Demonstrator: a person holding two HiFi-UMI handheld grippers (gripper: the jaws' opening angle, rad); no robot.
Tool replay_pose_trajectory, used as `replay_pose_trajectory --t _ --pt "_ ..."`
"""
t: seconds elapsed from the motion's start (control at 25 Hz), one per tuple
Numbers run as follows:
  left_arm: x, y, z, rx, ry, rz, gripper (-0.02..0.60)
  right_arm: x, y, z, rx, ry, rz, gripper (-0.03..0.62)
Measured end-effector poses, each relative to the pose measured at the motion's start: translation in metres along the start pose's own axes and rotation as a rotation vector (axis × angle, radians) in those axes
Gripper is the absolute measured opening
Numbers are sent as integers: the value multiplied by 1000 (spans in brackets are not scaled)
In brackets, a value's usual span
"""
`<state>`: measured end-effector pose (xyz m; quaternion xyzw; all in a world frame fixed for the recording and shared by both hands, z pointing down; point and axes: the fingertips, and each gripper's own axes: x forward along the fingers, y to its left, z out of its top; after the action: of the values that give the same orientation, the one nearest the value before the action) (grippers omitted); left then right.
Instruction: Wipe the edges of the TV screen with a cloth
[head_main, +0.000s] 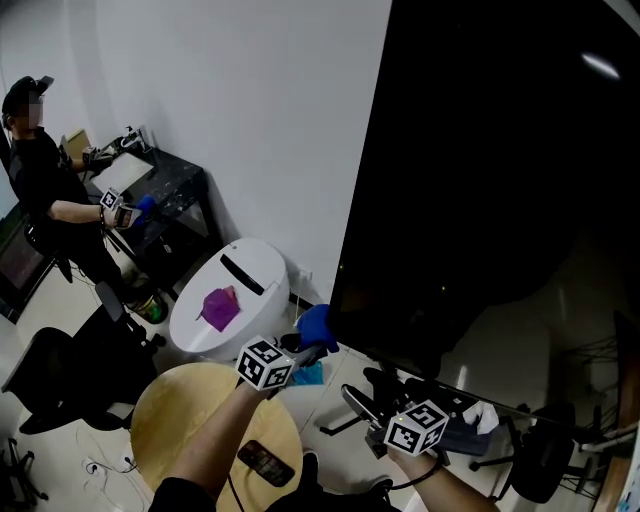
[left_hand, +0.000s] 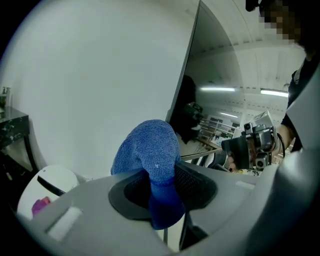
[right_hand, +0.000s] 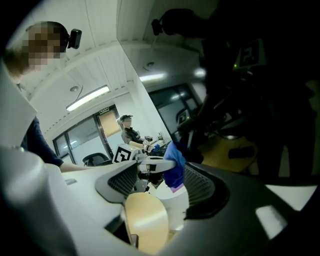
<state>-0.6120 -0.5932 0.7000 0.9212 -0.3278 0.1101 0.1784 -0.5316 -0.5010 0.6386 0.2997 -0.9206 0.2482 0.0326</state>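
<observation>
The left gripper (left_hand: 162, 189) half hides the blue cloth (left_hand: 147, 147).

No text, label or number can be read in any view.

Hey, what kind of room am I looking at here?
Probably an office or lab workroom: a big TV stands by a white wall, a person sits at a black desk with equipment on it, and an office chair stands nearby.
</observation>
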Motion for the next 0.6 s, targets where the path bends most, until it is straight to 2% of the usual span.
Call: replay_pose_trajectory --t 0.2,0.48,0.6 --pt "-5 -10 23 86 -1 7 107 -18 12 47 -67 -94 4 296" --pt "-21 -18 56 140 -41 20 107 -32 30 90 -148 -163 12 293" --pt "-28 -22 75 163 -65 23 107 -32 40 106 -181 -181 45 288"
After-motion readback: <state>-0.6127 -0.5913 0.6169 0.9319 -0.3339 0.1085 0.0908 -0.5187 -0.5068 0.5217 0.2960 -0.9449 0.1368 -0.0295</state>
